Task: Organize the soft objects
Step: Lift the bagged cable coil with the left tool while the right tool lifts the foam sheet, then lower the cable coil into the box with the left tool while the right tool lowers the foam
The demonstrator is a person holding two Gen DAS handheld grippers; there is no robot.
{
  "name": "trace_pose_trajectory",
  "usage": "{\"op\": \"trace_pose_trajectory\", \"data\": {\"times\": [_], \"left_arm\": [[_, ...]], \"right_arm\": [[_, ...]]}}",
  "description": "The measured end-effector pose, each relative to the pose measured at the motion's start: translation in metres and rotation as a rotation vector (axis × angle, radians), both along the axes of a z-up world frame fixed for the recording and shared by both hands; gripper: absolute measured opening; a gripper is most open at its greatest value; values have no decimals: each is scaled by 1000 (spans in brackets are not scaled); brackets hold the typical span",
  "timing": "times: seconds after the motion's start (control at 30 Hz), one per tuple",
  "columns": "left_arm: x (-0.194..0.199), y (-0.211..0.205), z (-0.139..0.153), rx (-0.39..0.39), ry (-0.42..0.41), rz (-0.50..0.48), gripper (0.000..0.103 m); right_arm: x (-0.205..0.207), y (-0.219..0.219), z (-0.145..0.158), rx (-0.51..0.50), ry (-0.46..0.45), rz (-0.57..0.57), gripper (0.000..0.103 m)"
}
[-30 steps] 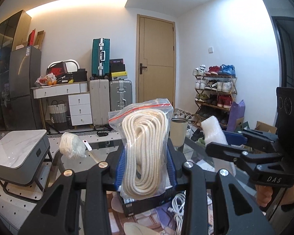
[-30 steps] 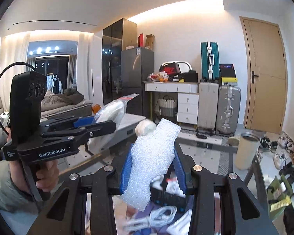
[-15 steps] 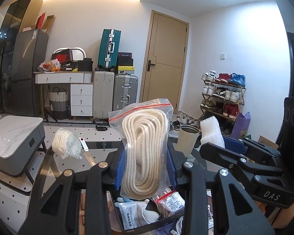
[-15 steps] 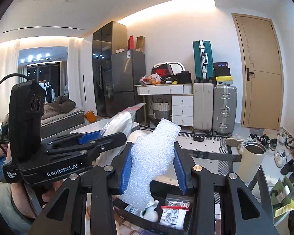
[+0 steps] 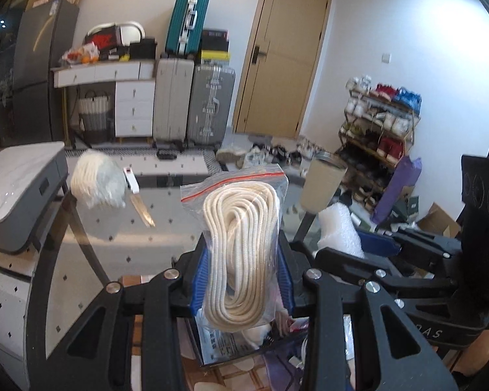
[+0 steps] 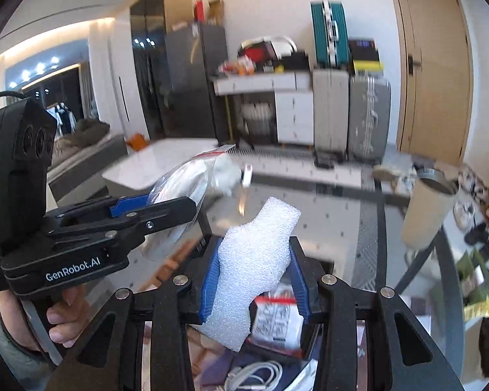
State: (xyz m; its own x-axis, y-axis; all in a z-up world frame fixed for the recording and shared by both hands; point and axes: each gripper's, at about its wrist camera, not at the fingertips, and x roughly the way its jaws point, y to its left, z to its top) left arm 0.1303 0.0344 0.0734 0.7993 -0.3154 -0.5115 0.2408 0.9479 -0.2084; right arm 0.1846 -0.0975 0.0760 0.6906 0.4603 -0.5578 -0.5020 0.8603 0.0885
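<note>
Bin (image 5: pixel 212 355) contents mostly hidden, blurred

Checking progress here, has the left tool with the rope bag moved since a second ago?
Yes. The left tool, shut on the bagged rope, has tipped downward: the door sits higher in its view, and the glass table fills more.

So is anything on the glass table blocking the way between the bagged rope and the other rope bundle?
Nothing visible does. The left gripper holds the bagged rope above the glass table. The rope bundle lies at the far left. A small knife lies beside that bundle, off the direct line.
</note>
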Motion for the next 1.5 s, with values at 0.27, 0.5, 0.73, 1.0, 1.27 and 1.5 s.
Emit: {"op": "trace_pose_trajectory", "data": {"times": [0.27,0.5,0.73,1.0,1.27,1.5], "left_arm": [[18,-10,-28,19,149,-15,35],[19,-16,-39,30,207,-27,35],[23,-19,-49,45,262,-40,35],[24,-18,-53,51,282,-42,37],[21,-13,-48,56,269,-30,54],[11,-12,-35,50,259,-29,54]], "right_arm": [[21,-5,-23,-17,103,-16,39],[29,-8,-31,-27,156,-19,39],[33,-6,-43,-30,207,-14,39],[36,-10,-44,-11,209,-36,54],[29,-14,-37,2,209,-40,55],[24,-8,-45,-48,262,-4,35]]}}
